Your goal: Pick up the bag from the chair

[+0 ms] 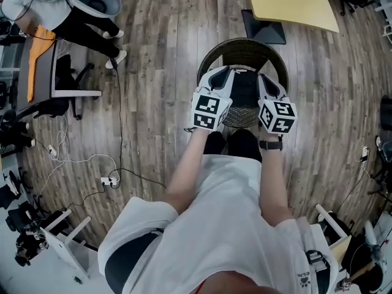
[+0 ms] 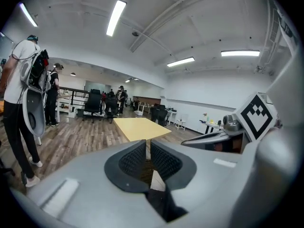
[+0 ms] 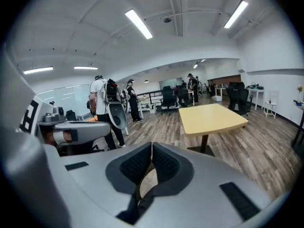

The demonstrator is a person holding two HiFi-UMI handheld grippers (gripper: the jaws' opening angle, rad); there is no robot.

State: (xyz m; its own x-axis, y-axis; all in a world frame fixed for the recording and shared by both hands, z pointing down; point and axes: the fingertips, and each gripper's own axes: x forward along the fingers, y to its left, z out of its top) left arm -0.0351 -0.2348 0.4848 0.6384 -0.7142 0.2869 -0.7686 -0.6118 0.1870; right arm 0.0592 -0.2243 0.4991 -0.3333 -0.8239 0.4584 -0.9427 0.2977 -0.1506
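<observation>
One other person [image 1: 43, 8] in a white top stands at 10 o'clock, feet on the wood-plank floor [image 1: 159, 72]. A dark office chair [image 1: 66, 78] is at 9 o'clock. White cables [image 1: 86, 161] and a power strip [image 1: 109, 180] lie loose on the floor at 8 o'clock. The planks are grey-brown and run across the whole head view.

At centre, 12 o'clock from the wearer, is a round wicker chair [image 1: 242, 43] with a dark rim. The bag [image 1: 245, 89] is dark and lies on the seat between the two grippers, partly hidden by them.

The left hand-held gripper [image 1: 220, 75] is over the chair's 9 o'clock side, just beside the bag; cannot tell if it touches. In its own view the jaws are drawn almost together, with a thin slit at the tips and nothing in it. The right hand-held gripper [image 1: 267, 81] is over the chair's 3 o'clock side, also just beside the bag. Its jaws meet tip to tip, with nothing between.

Both gripper views look out level across the room, not down at the seat. They show an open office with a white ceiling, strip lights [image 2: 115, 17], and more people and dark chairs far back.

A yellow worktop [image 1: 294, 2] on a black base [image 1: 264, 28] stands at 1 o'clock, near the wicker chair but apart from it.
</observation>
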